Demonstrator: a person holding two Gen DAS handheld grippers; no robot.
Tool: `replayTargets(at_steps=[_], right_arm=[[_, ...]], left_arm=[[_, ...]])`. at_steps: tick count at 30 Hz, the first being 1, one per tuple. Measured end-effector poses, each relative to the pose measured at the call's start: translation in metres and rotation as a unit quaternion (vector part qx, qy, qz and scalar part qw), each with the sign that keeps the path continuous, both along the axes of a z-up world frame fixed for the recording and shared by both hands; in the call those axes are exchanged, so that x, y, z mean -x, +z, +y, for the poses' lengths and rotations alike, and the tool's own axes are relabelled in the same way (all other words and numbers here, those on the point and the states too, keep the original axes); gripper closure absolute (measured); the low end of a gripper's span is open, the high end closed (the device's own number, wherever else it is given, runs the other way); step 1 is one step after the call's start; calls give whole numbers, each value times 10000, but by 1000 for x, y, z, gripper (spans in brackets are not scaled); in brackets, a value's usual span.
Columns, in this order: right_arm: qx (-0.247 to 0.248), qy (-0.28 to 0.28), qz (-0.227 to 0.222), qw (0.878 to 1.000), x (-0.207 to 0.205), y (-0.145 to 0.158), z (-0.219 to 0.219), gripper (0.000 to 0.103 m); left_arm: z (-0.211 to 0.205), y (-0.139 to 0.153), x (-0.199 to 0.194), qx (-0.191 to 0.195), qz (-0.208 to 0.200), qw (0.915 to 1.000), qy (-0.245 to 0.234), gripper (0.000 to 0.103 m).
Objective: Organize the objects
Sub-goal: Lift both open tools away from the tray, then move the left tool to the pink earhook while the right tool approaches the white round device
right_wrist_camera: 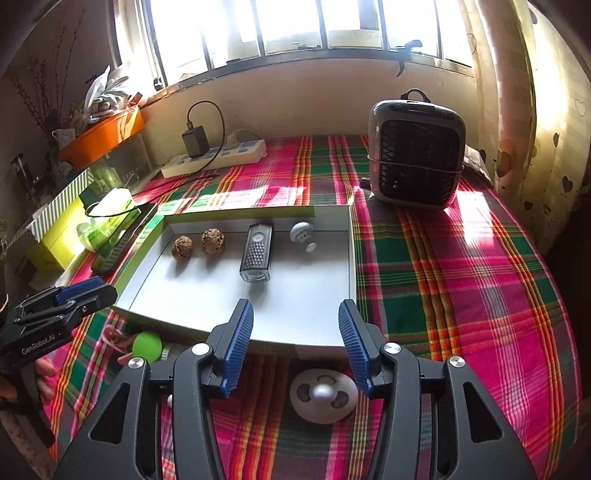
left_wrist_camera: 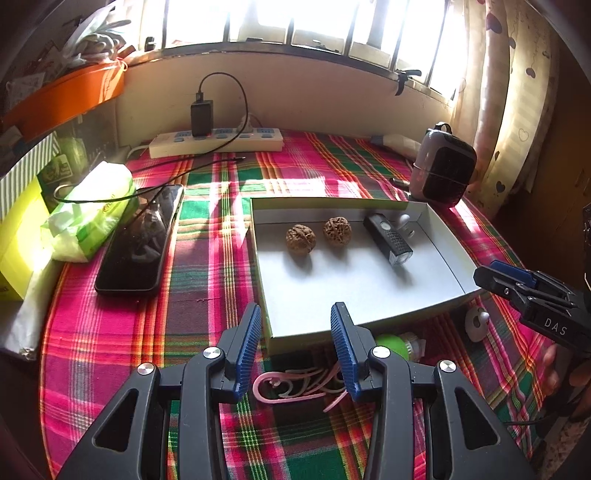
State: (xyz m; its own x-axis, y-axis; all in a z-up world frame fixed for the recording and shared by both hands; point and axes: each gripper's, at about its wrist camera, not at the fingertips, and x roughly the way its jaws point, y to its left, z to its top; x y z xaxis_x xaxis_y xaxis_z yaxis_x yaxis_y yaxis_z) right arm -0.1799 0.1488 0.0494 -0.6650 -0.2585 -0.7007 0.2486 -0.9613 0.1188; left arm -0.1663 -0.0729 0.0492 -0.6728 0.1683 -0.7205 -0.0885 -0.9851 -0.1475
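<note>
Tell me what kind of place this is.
Probably a room in a home, at a table under a window. A plaid tablecloth, a power strip with a charger plugged in, heart-print curtains and a small fan point to that.

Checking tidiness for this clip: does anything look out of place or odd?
Three items lie outside the tray, on the cloth by its near edge: a panda-face knob, a green ball and a pink clip. No spills or damage.

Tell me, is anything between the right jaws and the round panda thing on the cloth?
No. The panda knob lies bare on the plaid cloth, right under the open right gripper. Nothing visible covers it; the tray sits just beyond.
</note>
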Motion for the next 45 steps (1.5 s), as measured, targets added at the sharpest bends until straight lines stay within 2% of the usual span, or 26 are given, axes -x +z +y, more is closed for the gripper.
replayTargets(at_steps=[12,16,20,26,37,40,45], right_arm=[[-20,-146,-162,9998,-16,-18,16,53],[-23,-234,-256,9994,-15,-24,22,53],[-73,-274,-335,9990,-17,-31,25,53],[-83,-251,-441,9987,-17,-37,25,53],[-199,-61,-550,9983,-14,-44,13,52],[-281,-1,-541,9981,-14,-45,10,49],[-403,35,-494,9980,-14,-46,7,45]], left_arm=[[-30,-23,-11,-139,-311,9991,271,65],[-31,-29,-12,-196,-372,9989,224,65],[-34,-36,-15,-560,-438,9974,71,65],[-25,-37,-23,-657,-470,9966,-139,65],[-12,-39,-38,-711,-544,9951,-428,65],[-6,-39,-40,-528,-518,9958,-536,65],[-15,-35,-37,-379,-385,9980,-335,65]])
